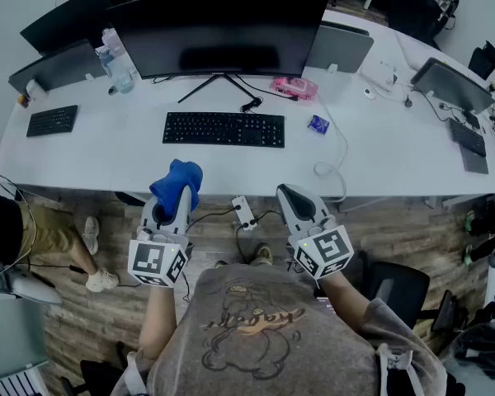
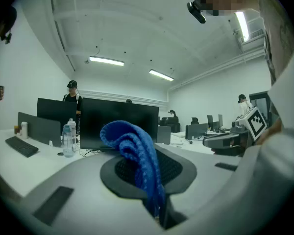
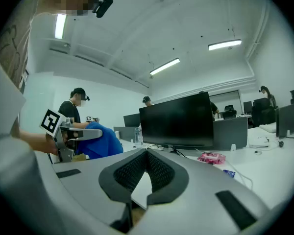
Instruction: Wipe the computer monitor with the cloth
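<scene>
The wide black computer monitor point(image 1: 223, 27) stands at the back of the white desk point(image 1: 379, 151), its screen dark; it also shows as the monitor point(image 2: 118, 124) and the monitor point(image 3: 179, 121) ahead of each gripper. A blue cloth point(image 1: 177, 180) bunches out of my left gripper point(image 1: 180, 196), which is shut on it, held in front of the desk's near edge. In the left gripper view the cloth point(image 2: 132, 151) hangs over the jaws of the left gripper point(image 2: 154, 173). My right gripper point(image 1: 290, 196) hovers beside it, shut with nothing in it; its tips meet in the right gripper view point(image 3: 147, 155).
A black keyboard point(image 1: 223, 129) lies before the monitor. Water bottles point(image 1: 120, 68) stand left of it, a pink packet point(image 1: 294, 87) and a small blue packet point(image 1: 318, 124) right. A power strip point(image 1: 245, 213) hangs off the desk edge. A person point(image 1: 4, 221) sits left; a chair point(image 1: 396, 287) stands right.
</scene>
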The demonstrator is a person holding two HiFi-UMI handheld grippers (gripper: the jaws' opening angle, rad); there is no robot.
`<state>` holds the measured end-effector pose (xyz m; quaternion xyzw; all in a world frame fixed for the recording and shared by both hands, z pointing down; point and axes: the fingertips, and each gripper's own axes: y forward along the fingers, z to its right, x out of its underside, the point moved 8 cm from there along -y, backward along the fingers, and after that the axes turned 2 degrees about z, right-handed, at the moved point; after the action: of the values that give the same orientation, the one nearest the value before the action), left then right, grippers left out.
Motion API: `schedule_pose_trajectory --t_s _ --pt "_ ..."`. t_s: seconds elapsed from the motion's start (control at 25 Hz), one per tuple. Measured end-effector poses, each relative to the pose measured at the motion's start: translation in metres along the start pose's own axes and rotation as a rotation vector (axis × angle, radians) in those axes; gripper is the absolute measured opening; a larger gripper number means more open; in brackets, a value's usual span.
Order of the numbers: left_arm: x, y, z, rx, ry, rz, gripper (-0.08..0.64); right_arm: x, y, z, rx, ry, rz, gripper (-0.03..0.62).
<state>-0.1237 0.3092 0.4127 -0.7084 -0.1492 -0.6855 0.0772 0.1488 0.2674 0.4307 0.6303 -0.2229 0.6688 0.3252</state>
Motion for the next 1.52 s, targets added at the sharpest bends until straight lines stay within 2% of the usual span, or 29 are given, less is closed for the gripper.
schedule_pose_trajectory --t_s 0.2,0.44,0.8,1.16,1.52 --pt "-0.004 0.007 0.005 0.006 0.011 -0.009 0.048 -0.003 0.002 0.004 -0.013 -0.007 -0.011 0.020" --pt "-0.004 0.016 0.014 -0.015 0.013 -0.008 0.048 -0.004 0.000 0.010 -0.107 -0.027 -0.001 0.020" --pt "-0.001 0.041 0.037 -0.075 0.005 0.026 0.048 -0.005 0.003 0.044 -0.196 -0.041 0.007 0.020" --pt "-0.001 0.061 0.027 -0.100 0.015 0.037 0.048 -0.007 0.025 0.061 -0.216 -0.053 0.006 0.021" --pt "-0.001 0.092 -0.009 -0.082 0.025 0.045 0.048 -0.006 0.062 0.071 -0.175 -0.046 0.015 0.020"
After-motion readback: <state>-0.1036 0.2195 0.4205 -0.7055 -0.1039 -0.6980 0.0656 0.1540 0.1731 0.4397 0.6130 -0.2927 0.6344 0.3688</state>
